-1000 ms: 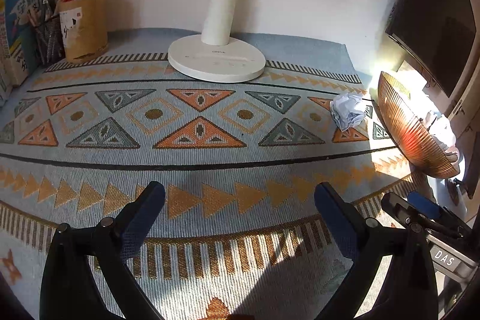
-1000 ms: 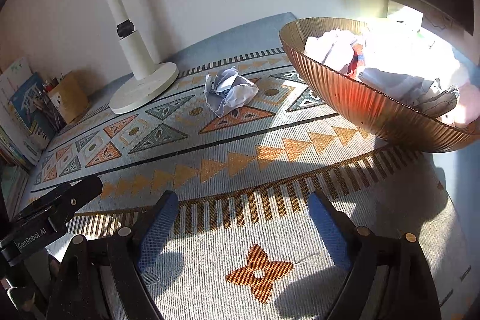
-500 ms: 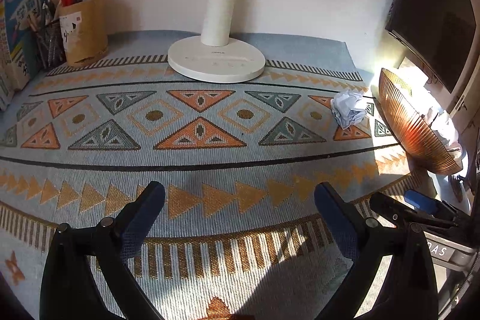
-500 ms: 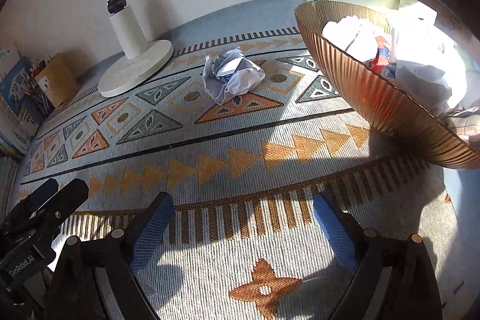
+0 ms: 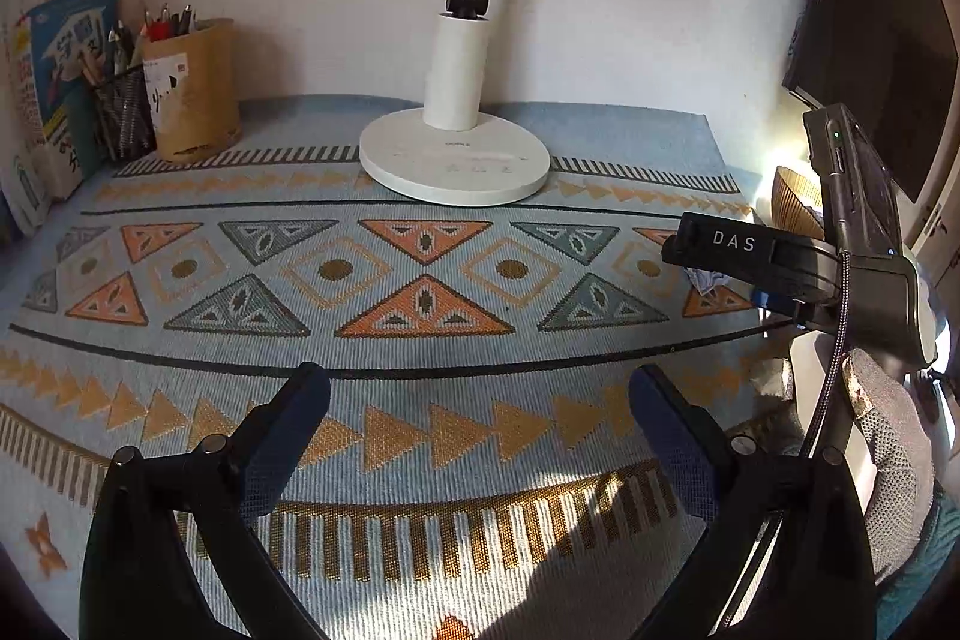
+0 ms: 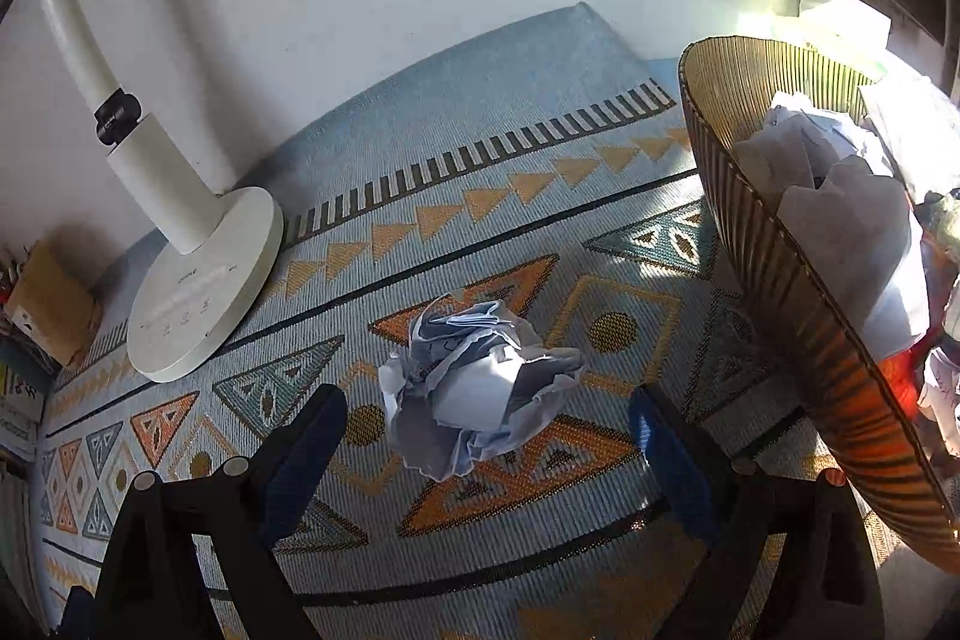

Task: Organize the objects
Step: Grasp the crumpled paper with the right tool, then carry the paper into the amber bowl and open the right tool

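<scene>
Patterned mat (image 6: 540, 148) nearly clear. Bowl (image 6: 798, 280) at my right already holds several paper wads. 1 crumpled paper ball (image 6: 480, 388) left, between my right tongs (image 6: 486, 436), jaws opening, not touching. Left tongs (image 5: 480, 424) wide, empty.

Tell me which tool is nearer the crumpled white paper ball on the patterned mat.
Right. The right tool frames the crumpled white paper ball, its jaws opening without touching it. The left tool hovers over bare mat, well away from the ball.
</scene>
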Demonstrator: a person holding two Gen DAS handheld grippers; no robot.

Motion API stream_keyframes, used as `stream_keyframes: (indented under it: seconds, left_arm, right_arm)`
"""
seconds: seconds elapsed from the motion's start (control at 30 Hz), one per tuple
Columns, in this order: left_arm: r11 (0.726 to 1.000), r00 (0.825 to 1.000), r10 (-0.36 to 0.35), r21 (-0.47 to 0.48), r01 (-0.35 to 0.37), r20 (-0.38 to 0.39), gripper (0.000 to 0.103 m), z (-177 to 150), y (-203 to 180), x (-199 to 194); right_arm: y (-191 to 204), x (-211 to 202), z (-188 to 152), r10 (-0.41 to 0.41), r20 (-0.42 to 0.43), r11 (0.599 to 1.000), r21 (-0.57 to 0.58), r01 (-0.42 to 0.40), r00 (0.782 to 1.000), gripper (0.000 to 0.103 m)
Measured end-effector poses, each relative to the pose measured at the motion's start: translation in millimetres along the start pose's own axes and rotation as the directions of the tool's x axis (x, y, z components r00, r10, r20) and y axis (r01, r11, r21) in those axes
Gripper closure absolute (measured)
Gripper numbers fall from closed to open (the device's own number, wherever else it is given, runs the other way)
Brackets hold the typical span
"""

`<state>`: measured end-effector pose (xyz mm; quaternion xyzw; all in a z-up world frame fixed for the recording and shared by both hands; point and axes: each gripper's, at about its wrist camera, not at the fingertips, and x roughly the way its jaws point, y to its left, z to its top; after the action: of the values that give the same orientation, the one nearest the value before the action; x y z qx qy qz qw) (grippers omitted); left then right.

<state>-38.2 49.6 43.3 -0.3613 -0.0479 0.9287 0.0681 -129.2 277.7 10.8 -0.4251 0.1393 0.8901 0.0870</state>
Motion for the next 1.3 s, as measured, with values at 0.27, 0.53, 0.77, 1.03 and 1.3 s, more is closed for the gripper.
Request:
stream_keyframes:
  seconds: [0.27,0.53,0.77,1.03,1.3]
  left_arm:
    - [0.978,1.0,0.002,-0.208,-0.005,-0.015,0.003,7,43,7]
    - [0.976,1.0,-0.015,-0.217,0.016,0.004,0.003,6,43,5]
    - [0.975,1.0,-0.026,-0.222,0.025,-0.002,0.003,6,44,7]
    - [0.978,0.998,-0.064,-0.2,0.065,0.011,0.003,5,40,1]
    - [0.997,1.0,-0.011,-0.076,0.011,0.008,0.003,3,17,3]
  right_arm:
    - [-1,-5,-2,0.029,0.029,0.999,-0.033,-0.028,0.999,0.05]
    - [-2,-45,-42,0.122,0.025,0.985,-0.125,-0.118,0.992,0.051]
    - [-42,-100,-106,0.2,-0.019,0.976,-0.089,-0.201,0.98,0.051]
    - [-113,-188,-71,0.139,0.181,0.99,-0.012,-0.139,0.974,0.05]
    - [-181,-192,32,-0.109,0.257,0.987,0.139,0.075,0.96,0.036]
